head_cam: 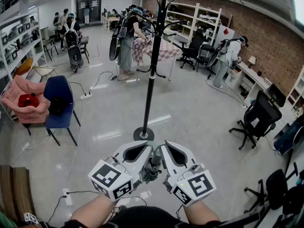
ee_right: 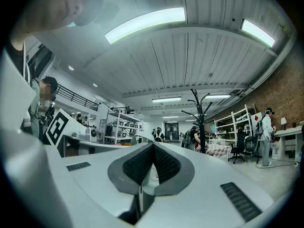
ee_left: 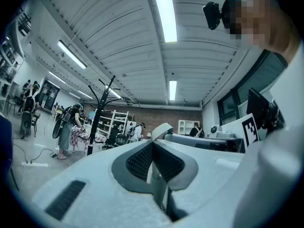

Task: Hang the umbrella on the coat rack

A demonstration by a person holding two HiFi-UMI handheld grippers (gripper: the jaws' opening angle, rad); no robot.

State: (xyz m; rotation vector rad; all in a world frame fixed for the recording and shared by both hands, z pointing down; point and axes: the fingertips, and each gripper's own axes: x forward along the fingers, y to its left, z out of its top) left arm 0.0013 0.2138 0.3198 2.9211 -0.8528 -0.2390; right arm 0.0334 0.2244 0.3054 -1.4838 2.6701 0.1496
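The left gripper has its jaws pressed together, dark ribbed pads meeting at the tip, and I see nothing pinched between them. The right gripper is the same: jaws closed on each other with nothing caught in them. The person holds the two side by side, low in front of the body, with the marker cubes nearest and the jaws pointing forward and up towards the ceiling lights.

Between the two gripper bodies sits a dark grey-green bundle, which I take to be the folded umbrella. It is tucked too deep for me to say what holds it, and neither gripper view shows it.

Straight ahead, apart from both grippers, the black coat rack stands upright on its round base on the shiny grey floor, curved hooks spreading at the top. Nothing hangs on the hooks I can see.

Off to the left are a blue chair and, just beside it, a pink armchair with something red on the seat. To the right stands a black office chair. Behind the rack a person leans at a table with a checked cloth, and others stand along the brick wall
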